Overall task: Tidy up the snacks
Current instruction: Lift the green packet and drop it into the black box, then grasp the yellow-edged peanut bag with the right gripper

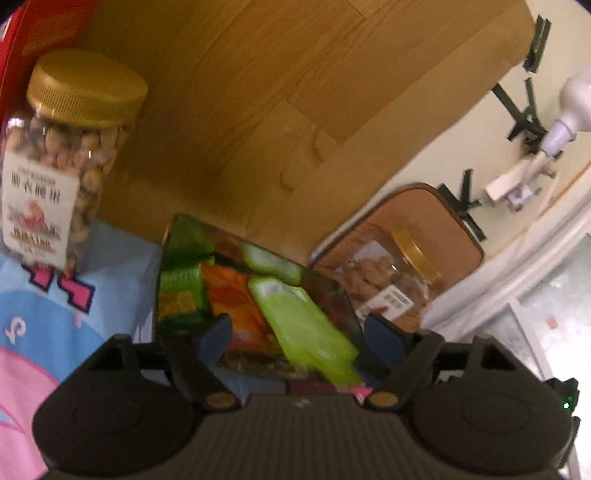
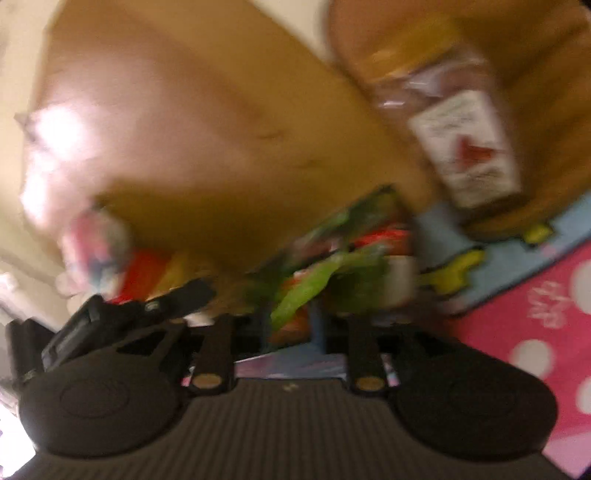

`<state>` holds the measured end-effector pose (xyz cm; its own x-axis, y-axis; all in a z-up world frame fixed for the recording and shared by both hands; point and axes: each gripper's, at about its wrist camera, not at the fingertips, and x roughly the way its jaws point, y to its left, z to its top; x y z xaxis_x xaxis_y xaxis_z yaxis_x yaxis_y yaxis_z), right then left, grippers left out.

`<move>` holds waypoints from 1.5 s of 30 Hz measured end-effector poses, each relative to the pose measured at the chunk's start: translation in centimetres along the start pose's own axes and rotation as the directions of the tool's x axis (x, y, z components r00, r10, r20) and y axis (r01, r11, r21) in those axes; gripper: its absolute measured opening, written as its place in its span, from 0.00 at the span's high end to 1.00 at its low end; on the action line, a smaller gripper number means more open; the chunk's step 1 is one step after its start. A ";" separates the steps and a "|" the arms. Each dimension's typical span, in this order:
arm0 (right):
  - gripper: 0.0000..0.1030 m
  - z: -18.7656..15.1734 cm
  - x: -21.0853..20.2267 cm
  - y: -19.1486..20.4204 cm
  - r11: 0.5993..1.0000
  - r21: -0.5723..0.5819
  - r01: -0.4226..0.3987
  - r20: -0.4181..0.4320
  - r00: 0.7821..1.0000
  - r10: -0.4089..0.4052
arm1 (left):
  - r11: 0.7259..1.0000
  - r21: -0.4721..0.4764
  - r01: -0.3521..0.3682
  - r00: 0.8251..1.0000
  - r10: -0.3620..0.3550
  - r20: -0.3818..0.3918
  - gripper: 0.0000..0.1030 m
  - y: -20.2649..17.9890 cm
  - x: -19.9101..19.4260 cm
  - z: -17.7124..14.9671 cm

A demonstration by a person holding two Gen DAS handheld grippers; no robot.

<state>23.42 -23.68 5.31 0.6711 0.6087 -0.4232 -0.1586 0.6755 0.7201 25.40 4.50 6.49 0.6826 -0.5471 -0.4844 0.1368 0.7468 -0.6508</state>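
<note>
In the left wrist view a clear box (image 1: pixel 334 295) holds green and orange snack packets (image 1: pixel 236 295), with a light green packet (image 1: pixel 303 325) sticking out over its near edge. My left gripper (image 1: pixel 299 336) is open, its fingers either side of the box's near end. A nut jar with a gold lid (image 1: pixel 62 162) stands on the blue and pink cloth (image 1: pixel 44 317) at the left. The right wrist view is blurred: my right gripper (image 2: pixel 291 325) is shut on a green packet (image 2: pixel 306 291) over the same box (image 2: pixel 400 275).
A second gold-lidded jar (image 1: pixel 388 277) lies in a tan tray (image 1: pixel 443 210) at the right. A red box (image 1: pixel 33 33) is at the top left. A wooden tabletop (image 1: pixel 258 110) lies behind. In the right wrist view a jar (image 2: pixel 461 136) stands at the upper right.
</note>
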 end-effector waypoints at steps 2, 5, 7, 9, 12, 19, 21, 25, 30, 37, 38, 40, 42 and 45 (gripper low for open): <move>0.71 -0.8 -1.0 -0.1 0.996 -0.070 0.046 0.052 0.998 -0.042 | 1.000 0.024 0.000 1.000 0.000 0.014 0.21 0.4 -1.1 -0.9; 0.71 -2.3 -2.5 0.2 0.989 -0.131 0.068 0.120 0.991 -0.052 | 0.998 0.019 0.061 0.998 -0.061 0.033 0.21 1.2 -4.1 -2.1; 0.71 -3.8 -3.5 1.0 0.983 -0.176 0.045 0.130 0.991 -0.022 | 0.995 0.017 0.100 0.994 -0.101 0.047 0.21 1.8 -6.7 -2.8; 0.71 -4.9 -4.0 1.6 0.977 -0.212 0.005 0.111 0.994 0.019 | 0.992 0.039 0.120 0.989 -0.123 0.080 0.21 2.2 -10.0 -3.5; 0.70 -7.6 -3.7 2.6 0.971 -0.225 -0.077 0.008 0.997 0.081 | 0.996 0.067 0.060 0.987 -0.069 0.143 0.21 3.7 -15.3 -5.3; 0.58 -13.8 2.2 3.6 0.971 -0.141 -0.192 -0.323 0.936 0.138 | 0.993 -0.049 -0.103 0.982 0.110 0.154 0.21 9.2 -20.2 -9.9; 0.57 -14.6 3.3 4.2 0.971 -0.133 -0.198 -0.351 0.926 0.141 | 0.990 -0.095 -0.103 0.981 0.117 0.153 0.20 10.7 -20.4 -11.0; 0.51 -15.2 4.9 5.9 0.970 -0.125 -0.209 -0.358 0.921 0.153 | 0.983 -0.165 -0.079 0.989 0.099 0.112 0.18 12.7 -19.1 -12.6; 0.52 -16.4 4.6 7.1 0.958 -0.166 -0.234 -0.378 0.912 0.157 | 0.983 -0.184 -0.016 0.994 0.035 0.102 0.27 13.0 -17.7 -13.9; 0.67 -16.6 3.3 7.5 0.954 -0.209 -0.214 -0.367 0.922 0.127 | 0.992 -0.125 0.000 0.995 0.012 0.097 0.28 10.6 -16.9 -14.2; 0.67 -16.4 3.0 7.3 0.955 -0.207 -0.213 -0.357 0.925 0.129 | 0.993 -0.121 0.010 0.995 0.002 0.099 0.28 10.3 -16.8 -14.1; 0.67 -15.9 2.6 6.9 0.957 -0.192 -0.215 -0.342 0.929 0.140 | 0.994 -0.108 0.023 0.995 -0.012 0.102 0.28 9.7 -16.7 -14.0; 0.67 -15.5 2.1 6.5 0.960 -0.181 -0.216 -0.331 0.932 0.147 | 0.994 -0.101 0.029 0.995 -0.019 0.097 0.28 9.2 -16.4 -13.9; 0.68 -15.2 1.6 6.0 0.962 -0.174 -0.209 -0.315 0.938 0.147 | 0.995 -0.094 0.032 0.996 -0.024 0.081 0.28 8.6 -15.8 -14.1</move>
<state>12.52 -12.31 0.62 0.3777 0.8011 -0.4643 -0.4192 0.5950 0.6857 5.68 14.21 0.29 0.7347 -0.5330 -0.4197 0.0908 0.6904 -0.7178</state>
